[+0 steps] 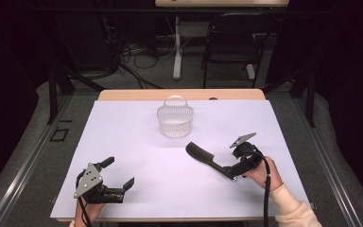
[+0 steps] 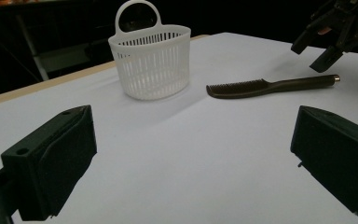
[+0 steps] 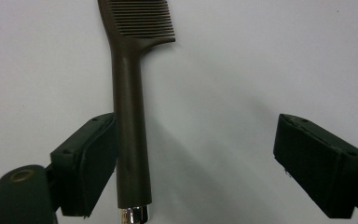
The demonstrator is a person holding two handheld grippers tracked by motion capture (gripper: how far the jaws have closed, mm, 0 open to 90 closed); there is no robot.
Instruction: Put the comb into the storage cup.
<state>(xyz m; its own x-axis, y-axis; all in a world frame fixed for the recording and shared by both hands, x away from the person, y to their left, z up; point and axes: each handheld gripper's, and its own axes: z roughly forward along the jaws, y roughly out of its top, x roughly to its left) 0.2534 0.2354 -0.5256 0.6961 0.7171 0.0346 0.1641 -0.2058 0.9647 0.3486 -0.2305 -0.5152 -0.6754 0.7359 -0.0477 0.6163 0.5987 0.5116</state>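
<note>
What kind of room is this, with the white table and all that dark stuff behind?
Likely a lab or recording studio, not a home: a white-covered table ringed by dark drapes, tangled floor cables, and a person working handheld grippers, left and right.

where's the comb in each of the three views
High view: the comb lies right of centre on the white table, handle end at the right gripper.
Left gripper view: upper right, flat, right of the white basket.
Right gripper view: left of centre, handle running down beside one open jaw.
Shared landmark: the comb's teeth end, nearest the basket.
</note>
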